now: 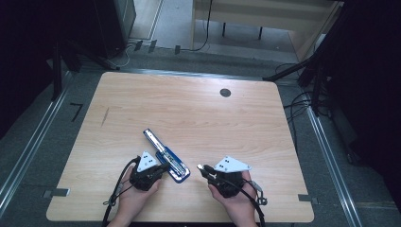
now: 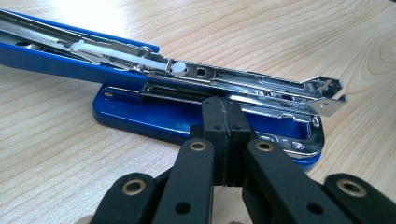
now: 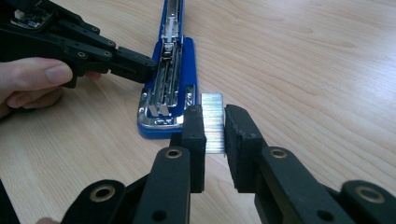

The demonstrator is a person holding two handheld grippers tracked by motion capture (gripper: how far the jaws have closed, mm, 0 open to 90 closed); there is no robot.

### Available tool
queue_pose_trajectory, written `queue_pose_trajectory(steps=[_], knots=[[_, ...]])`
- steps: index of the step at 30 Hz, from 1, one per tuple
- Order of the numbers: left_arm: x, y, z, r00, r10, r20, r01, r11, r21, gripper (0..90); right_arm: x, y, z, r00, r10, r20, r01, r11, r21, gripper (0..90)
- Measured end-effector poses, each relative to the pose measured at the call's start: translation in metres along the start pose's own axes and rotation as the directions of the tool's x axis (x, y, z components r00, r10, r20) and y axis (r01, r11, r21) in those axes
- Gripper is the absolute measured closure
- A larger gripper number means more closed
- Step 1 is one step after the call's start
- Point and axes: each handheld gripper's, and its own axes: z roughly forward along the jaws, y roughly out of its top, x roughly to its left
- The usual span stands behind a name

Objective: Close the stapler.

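Note:
A blue stapler lies swung open on the wooden table, its chrome magazine exposed. My left gripper is shut with nothing between its jaws, and its tips rest against the side of the stapler's base. From the right gripper view the same left gripper touches the stapler from the left. My right gripper is shut on a silver strip of staples and hovers just right of the stapler's near end. In the high view the right gripper sits a short way right of the stapler.
The table has a round black hole near its far edge and a dark streak at the left. Metal rails, cables and dark stands surround the table. A hand holds the left gripper.

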Motion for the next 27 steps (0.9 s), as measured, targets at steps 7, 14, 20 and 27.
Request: queue_pose_trajectory(steps=[7,14,20,27], knots=[[0.000,0.000,0.000,1.0000,0.003,-0.001,-0.003,1.0000,0.001,90.0,0.005,0.006,0.005,0.9999,-0.004,-0.016,0.004,1.000,0.007,80.0],[0.000,0.000,0.000,1.0000,0.001,-0.001,-0.001,1.0000,0.000,90.0,0.013,0.011,0.010,0.9993,0.004,-0.036,-0.003,1.000,0.006,80.0],[0.000,0.000,0.000,1.0000,-0.002,0.000,0.002,1.0000,-0.003,90.0,0.019,0.016,0.017,0.9987,-0.012,-0.049,0.013,1.000,0.004,80.0],[0.000,0.000,0.000,1.0000,0.000,-0.001,0.000,1.0000,-0.001,90.0,0.027,0.020,0.027,0.9980,-0.025,-0.057,0.026,1.000,0.014,79.9]])
